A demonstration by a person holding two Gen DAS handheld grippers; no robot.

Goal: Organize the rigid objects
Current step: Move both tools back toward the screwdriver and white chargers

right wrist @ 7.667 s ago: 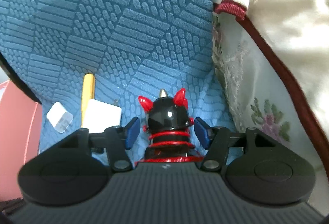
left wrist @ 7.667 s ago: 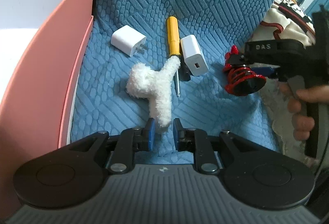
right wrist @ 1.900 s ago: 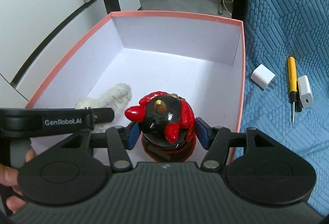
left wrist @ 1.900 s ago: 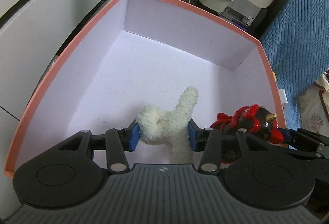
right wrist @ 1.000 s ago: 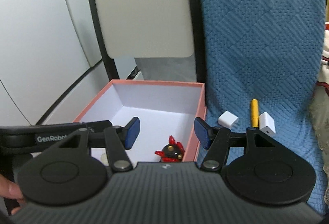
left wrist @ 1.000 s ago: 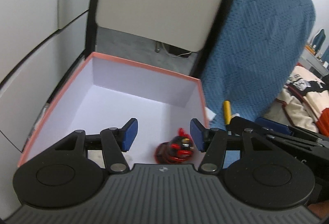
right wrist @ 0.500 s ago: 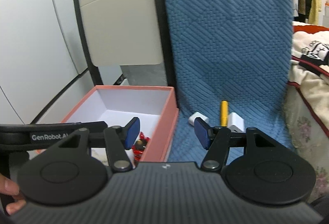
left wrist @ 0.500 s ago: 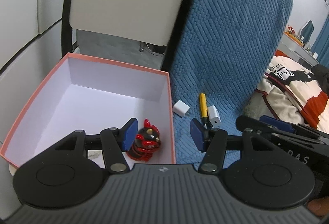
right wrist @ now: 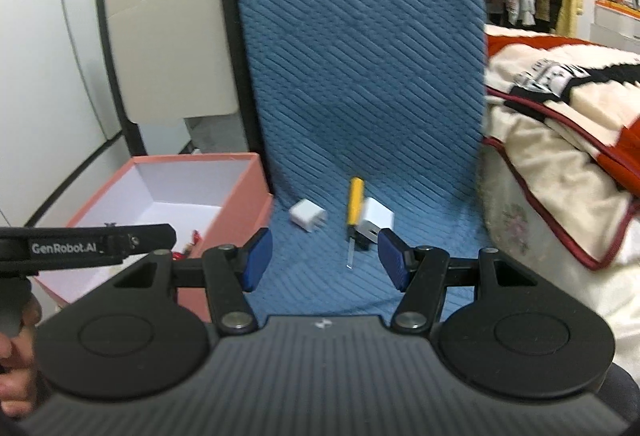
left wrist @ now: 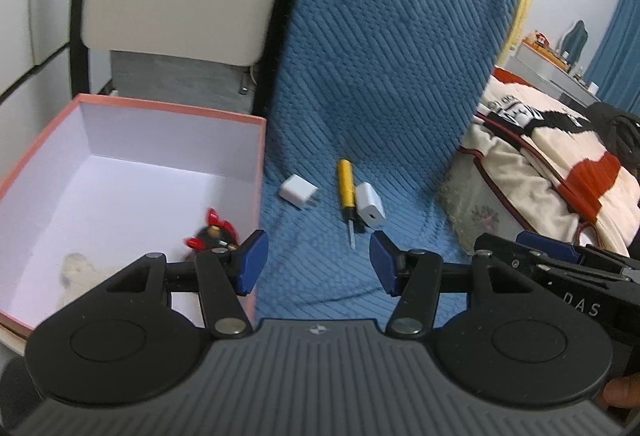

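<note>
A pink box point(left wrist: 256, 164) with a white inside stands left of the blue mat; it also shows in the right wrist view point(right wrist: 248, 192). In it lie a red and black figurine point(left wrist: 210, 230) and a white fluffy toy point(left wrist: 80, 268). On the mat lie a white charger point(left wrist: 298, 191), a yellow screwdriver point(left wrist: 346, 192) and a second white charger point(left wrist: 370, 205); the right wrist view shows the same three: charger point(right wrist: 307, 215), screwdriver point(right wrist: 354, 206), charger point(right wrist: 376, 218). My left gripper point(left wrist: 314, 262) is open and empty. My right gripper point(right wrist: 324, 256) is open and empty. Both hover above the mat's near part.
The blue textured mat point(left wrist: 380, 76) runs up a backrest behind the objects. A cream, red and black blanket point(left wrist: 540, 156) lies on the right. A beige panel with a black frame point(right wrist: 168, 56) stands behind the box.
Both grippers have swung right, away from the box and toward the chargers and screwdriver. Earlier they let go of the fluffy toy and the figurine in the box.
</note>
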